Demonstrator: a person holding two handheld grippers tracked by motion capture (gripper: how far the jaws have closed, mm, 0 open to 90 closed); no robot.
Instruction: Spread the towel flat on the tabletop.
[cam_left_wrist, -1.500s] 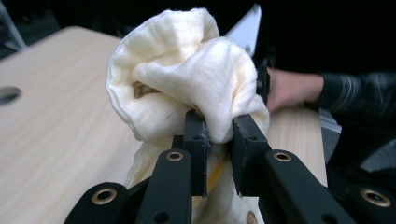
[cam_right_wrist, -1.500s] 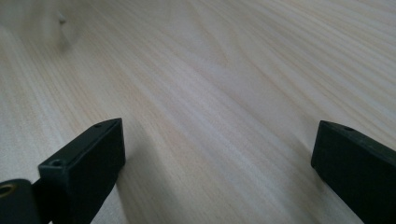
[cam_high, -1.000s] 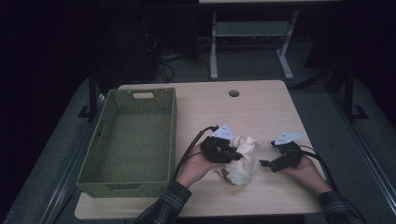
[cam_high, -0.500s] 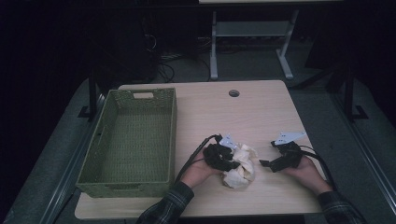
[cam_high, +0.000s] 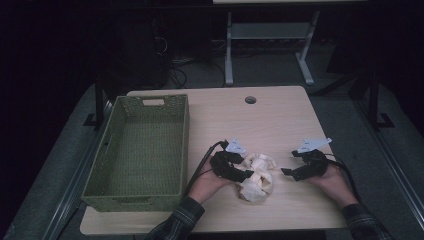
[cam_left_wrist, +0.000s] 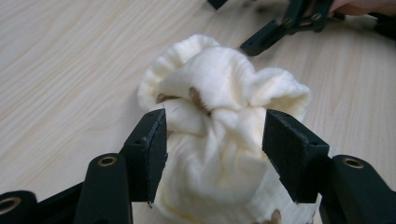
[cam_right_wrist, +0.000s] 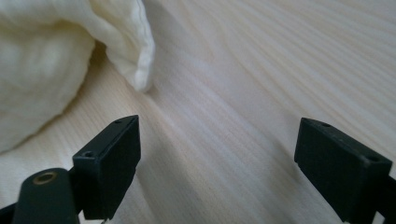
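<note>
A crumpled cream cloth (cam_high: 257, 186) lies on the wooden table (cam_high: 270, 125) near its front edge. My left gripper (cam_high: 247, 175) comes at it from the left. In the left gripper view the two black jaws press on both sides of the bunched cloth (cam_left_wrist: 219, 79), and the folds bulge out above the left gripper (cam_left_wrist: 215, 154). My right gripper (cam_high: 286, 171) rests a little to the right of the cloth, apart from it. Its jaws stand wide open over bare wood in the right gripper view (cam_right_wrist: 217, 163), with a cloth (cam_right_wrist: 46, 56) edge at the upper left.
A green woven basket (cam_high: 185, 145) with nothing in it stands at the table's left side. A round cable hole (cam_high: 250, 99) sits near the far edge. Beyond the table are a dark floor and a metal frame (cam_high: 230, 55).
The left gripper has pushed in towards the front over the cloth and its jaws have drawn in on it. The cloth has bunched up and slid slightly nearer. The right gripper has stayed put.
</note>
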